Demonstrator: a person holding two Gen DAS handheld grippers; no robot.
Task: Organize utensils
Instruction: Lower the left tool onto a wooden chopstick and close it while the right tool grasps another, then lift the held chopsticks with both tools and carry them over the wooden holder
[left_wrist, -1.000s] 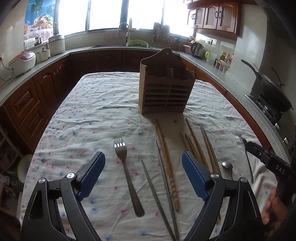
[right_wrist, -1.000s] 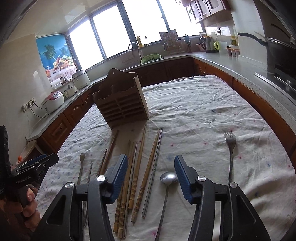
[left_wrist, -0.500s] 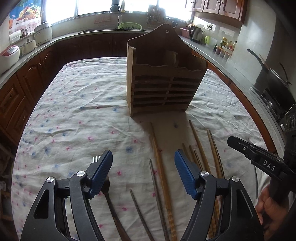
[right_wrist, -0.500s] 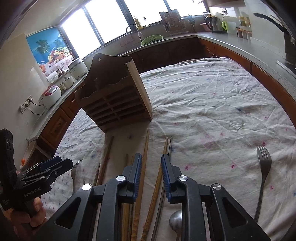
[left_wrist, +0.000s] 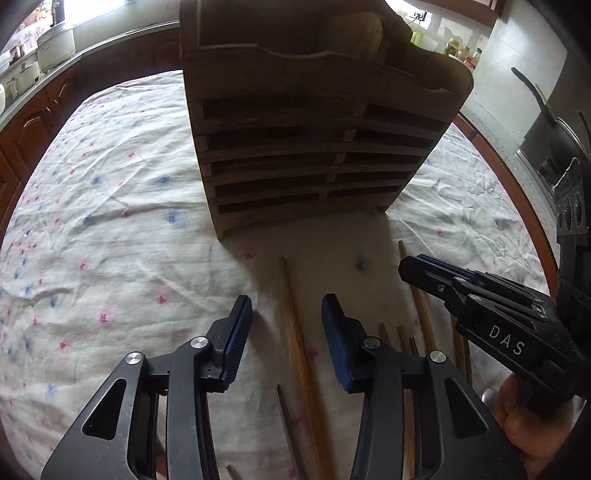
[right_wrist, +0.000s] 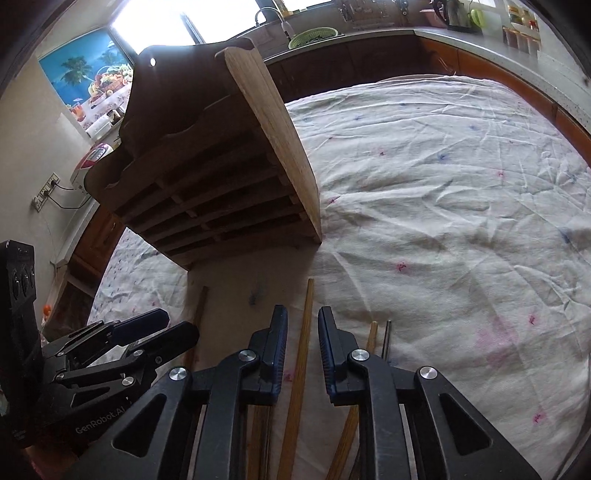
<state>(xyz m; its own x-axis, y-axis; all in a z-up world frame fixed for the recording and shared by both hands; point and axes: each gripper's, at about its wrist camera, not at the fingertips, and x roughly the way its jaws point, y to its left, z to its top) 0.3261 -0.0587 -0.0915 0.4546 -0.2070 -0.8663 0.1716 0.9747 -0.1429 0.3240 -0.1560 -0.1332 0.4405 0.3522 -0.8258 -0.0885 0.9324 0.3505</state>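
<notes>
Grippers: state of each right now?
Left gripper: closing, wooden chopstick between jaws, not gripped.
Right gripper: closing around a wooden chopstick, gaps remain.

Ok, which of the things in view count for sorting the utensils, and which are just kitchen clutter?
For the job:
- wooden utensil holder
- wooden chopstick between the left gripper's closing jaws
- wooden chopstick between the right gripper's closing jaws
- metal chopstick

Just lying about:
- green colander
- rice cooker
- jars
</notes>
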